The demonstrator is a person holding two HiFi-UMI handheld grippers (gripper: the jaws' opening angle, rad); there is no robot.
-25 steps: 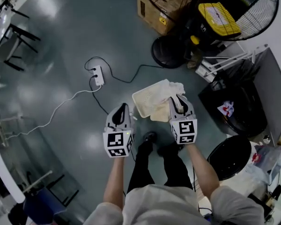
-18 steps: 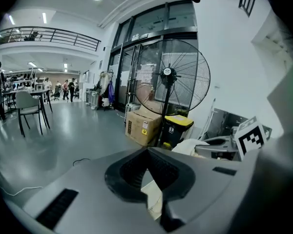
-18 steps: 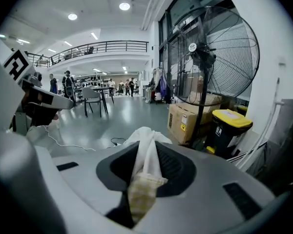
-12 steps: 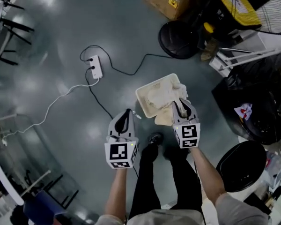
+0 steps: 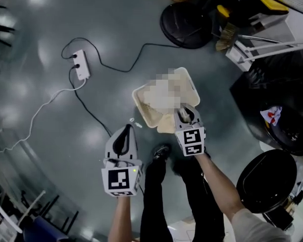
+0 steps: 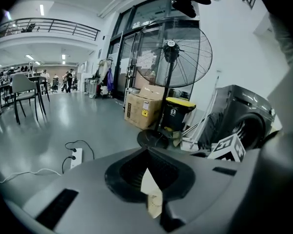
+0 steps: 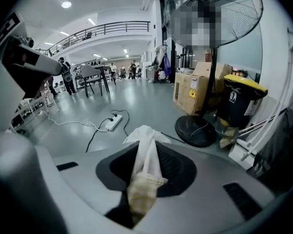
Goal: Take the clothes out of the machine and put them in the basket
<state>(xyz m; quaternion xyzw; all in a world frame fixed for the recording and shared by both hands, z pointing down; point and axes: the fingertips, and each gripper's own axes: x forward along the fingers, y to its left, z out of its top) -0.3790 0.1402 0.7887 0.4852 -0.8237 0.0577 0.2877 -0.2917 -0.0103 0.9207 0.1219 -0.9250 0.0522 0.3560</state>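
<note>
A cream basket [image 5: 143,111] stands on the grey floor with pale clothes in it, partly blurred over. My right gripper [image 5: 185,114] is over the basket's near right corner, shut on a white cloth [image 7: 146,150] that sticks up out of its jaws [image 7: 141,189]. To the left of the basket, over bare floor, my left gripper [image 5: 127,130] is shut with its tan pads [image 6: 151,199] together and nothing between them. The dark grey washing machine [image 6: 246,123] stands at the right, a red and white cloth [image 5: 271,115] lying at its mouth.
A white power strip [image 5: 81,64] with cables lies on the floor to the left. A standing fan's black base [image 5: 184,18], a cardboard box [image 6: 142,111] and a yellow-lidded bin [image 6: 178,113] stand beyond the basket. The person's feet [image 5: 161,152] are just behind the grippers.
Both grippers have sunk toward the floor. The right one has come down with the white cloth to the basket's near rim. The left one stays shut and holds nothing.
</note>
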